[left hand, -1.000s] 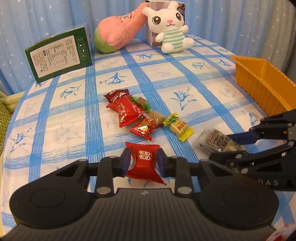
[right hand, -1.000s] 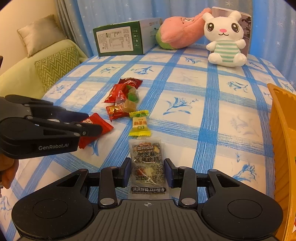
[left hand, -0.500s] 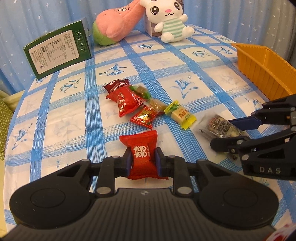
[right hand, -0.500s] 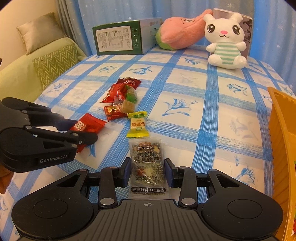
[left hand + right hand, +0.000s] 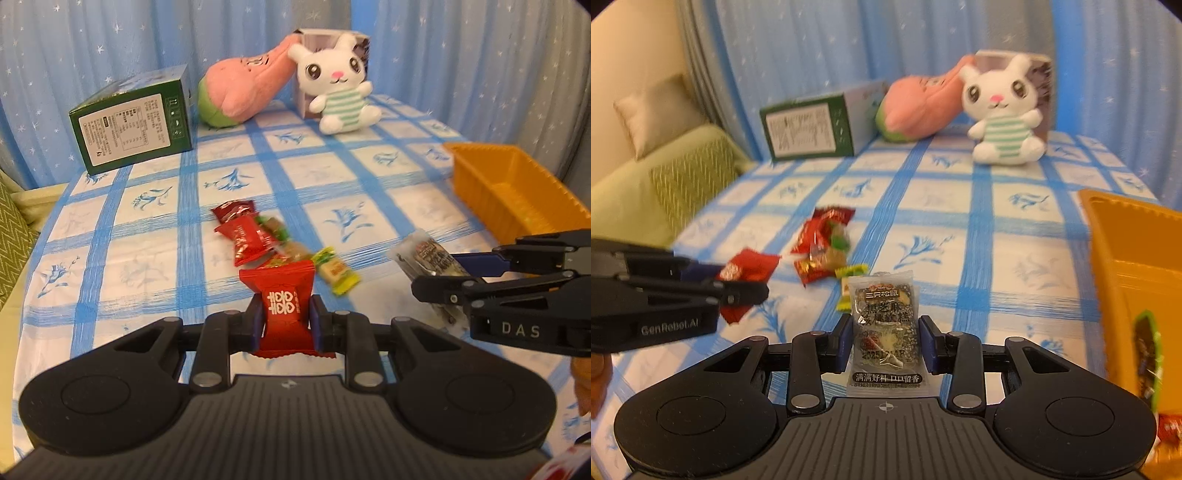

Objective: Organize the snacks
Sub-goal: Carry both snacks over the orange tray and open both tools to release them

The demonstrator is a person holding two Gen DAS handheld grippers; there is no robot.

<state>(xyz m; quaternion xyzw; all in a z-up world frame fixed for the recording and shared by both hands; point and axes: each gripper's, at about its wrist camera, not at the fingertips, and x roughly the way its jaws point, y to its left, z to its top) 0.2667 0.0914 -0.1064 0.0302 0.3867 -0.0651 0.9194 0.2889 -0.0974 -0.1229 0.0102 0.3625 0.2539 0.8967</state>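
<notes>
My left gripper (image 5: 283, 320) is shut on a red candy packet (image 5: 282, 302) and holds it above the checked tablecloth. My right gripper (image 5: 885, 341) is shut on a clear packet of dark sesame cake (image 5: 884, 328), also lifted off the cloth. The right gripper also shows in the left wrist view (image 5: 439, 273), with the sesame packet (image 5: 428, 256) in it. The left gripper shows in the right wrist view (image 5: 738, 284) with the red packet (image 5: 750, 264). A small pile of snacks (image 5: 258, 236) and a yellow candy (image 5: 338, 275) lie on the cloth. An orange tray (image 5: 517, 192) stands at the right.
A green box (image 5: 133, 125), a pink plush (image 5: 243, 88) and a white rabbit plush (image 5: 340, 92) against a grey box stand at the back. The orange tray (image 5: 1126, 266) holds some snacks at its near end. A green sofa (image 5: 646, 184) lies left of the table.
Both grippers have lifted their packets off the cloth and risen. The left jaws closed fully on the red packet. The views tilted up toward the back of the table.
</notes>
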